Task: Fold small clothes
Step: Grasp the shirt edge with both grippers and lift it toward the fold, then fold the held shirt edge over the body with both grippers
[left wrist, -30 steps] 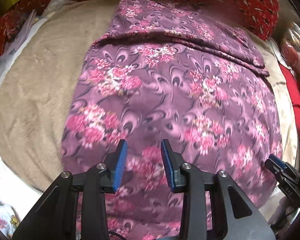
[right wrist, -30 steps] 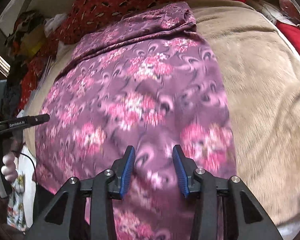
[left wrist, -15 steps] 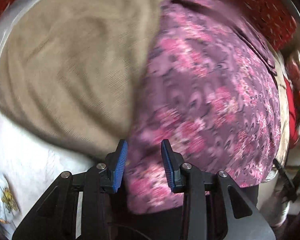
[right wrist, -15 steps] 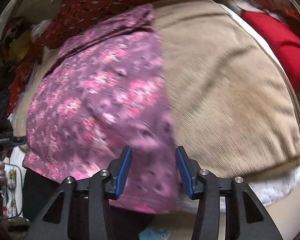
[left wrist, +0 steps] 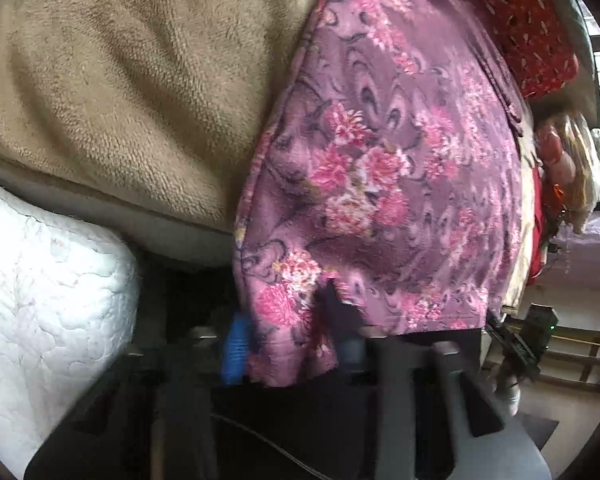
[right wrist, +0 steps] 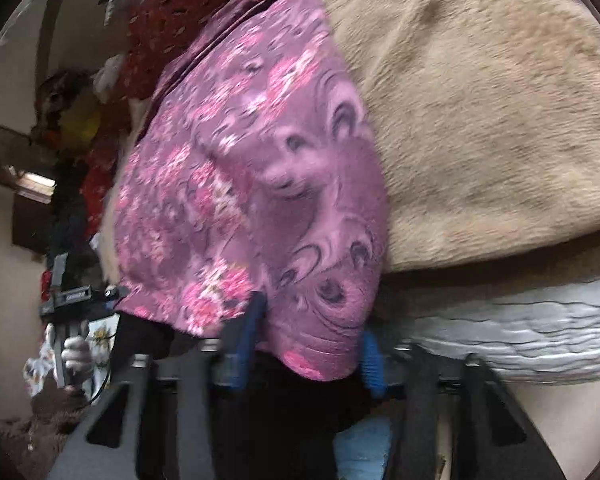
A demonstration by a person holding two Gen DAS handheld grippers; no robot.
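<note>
A purple garment with pink flowers (left wrist: pixel 380 160) lies spread on a beige blanket (left wrist: pixel 140 80), its near hem hanging over the bed's edge. My left gripper (left wrist: pixel 288 340) straddles the hem's left corner. Its jaws are closing and still stand apart around the cloth. In the right wrist view the same garment (right wrist: pixel 240 160) droops over the edge, and my right gripper (right wrist: pixel 310 344) straddles its right corner. Those jaws are also closing, with the cloth between the blue pads (right wrist: pixel 252 332) and a gap still showing. Both sets of fingers are blurred.
A white quilted mattress (left wrist: pixel 40 280) shows under the blanket (right wrist: pixel 480 100). Red patterned cloth (left wrist: pixel 532 20) lies at the far side of the bed. A hand (right wrist: pixel 76 354) holds the other gripper's handle at lower left. Clutter fills the room's edges.
Both grippers have dropped from over the garment's middle to its near hem, the left to the left corner, the right to the right corner. Cloth now sits between each pair of fingers.
</note>
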